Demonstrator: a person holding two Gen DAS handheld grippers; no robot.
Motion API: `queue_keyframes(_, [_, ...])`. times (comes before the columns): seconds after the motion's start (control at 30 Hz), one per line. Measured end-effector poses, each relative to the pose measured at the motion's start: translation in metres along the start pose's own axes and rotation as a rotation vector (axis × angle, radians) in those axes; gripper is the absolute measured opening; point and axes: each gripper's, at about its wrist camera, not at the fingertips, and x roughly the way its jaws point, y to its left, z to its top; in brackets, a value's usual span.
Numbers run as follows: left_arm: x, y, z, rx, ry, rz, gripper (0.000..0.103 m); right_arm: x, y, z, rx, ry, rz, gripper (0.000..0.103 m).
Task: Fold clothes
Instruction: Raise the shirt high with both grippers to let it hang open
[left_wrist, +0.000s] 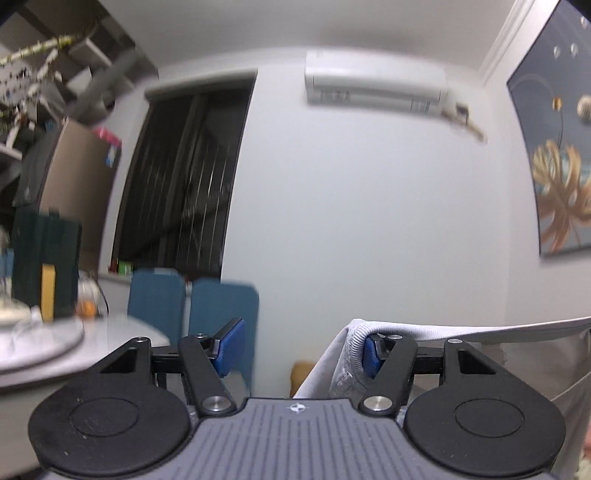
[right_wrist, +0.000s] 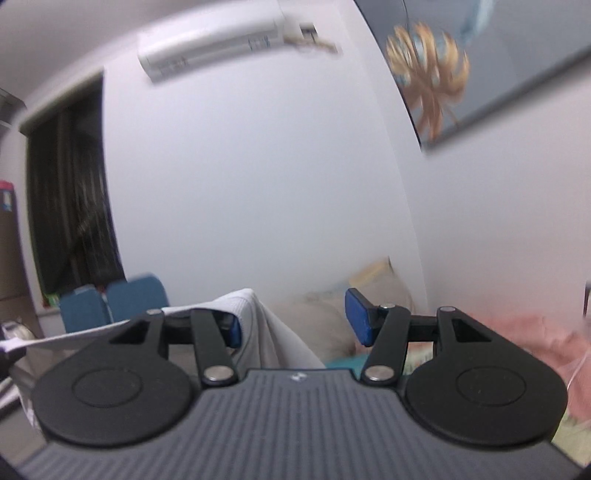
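A light grey garment (left_wrist: 461, 332) with a ribbed edge hangs in the air, stretched between the two grippers. In the left wrist view its edge is draped over the right blue pad (left_wrist: 370, 356) of my left gripper (left_wrist: 301, 349), whose jaws stand wide apart. In the right wrist view the same garment (right_wrist: 266, 332) is draped over the left blue pad (right_wrist: 234, 330) of my right gripper (right_wrist: 295, 326), also wide apart. Both grippers point at the white wall, raised above the furniture.
Two blue chairs (left_wrist: 192, 306) stand by a grey table (left_wrist: 66, 354) at the left, with a dark box on it. A dark doorway (left_wrist: 184, 177) and an air conditioner (left_wrist: 373, 83) are on the wall. Pink bedding (right_wrist: 517, 332) and cushions (right_wrist: 317, 317) lie at lower right.
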Motion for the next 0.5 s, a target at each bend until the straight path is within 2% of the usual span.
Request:
queue_keyframes(0.1, [-0.028,-0.004,0.05,0.002,-0.065,-0.004,0.065,-0.042,0.008,0.043,-0.044,-0.084,0.018,0.056])
queue_keyframes(0.3, [-0.132,0.003,0.138,-0.033,-0.155,-0.022,0.065,-0.136,0.02,0.116,-0.11,-0.191,0.033,0.056])
queue_keyframes(0.43, [-0.184,0.012,0.182,-0.045,-0.167,-0.034,0.066,-0.192,0.024,0.147,-0.121,-0.195,0.052,0.056])
queue_keyframes(0.5, [-0.184,0.016,0.186,-0.044,-0.131,-0.055,0.066,-0.209,0.025,0.151,-0.111,-0.166,0.06,0.056])
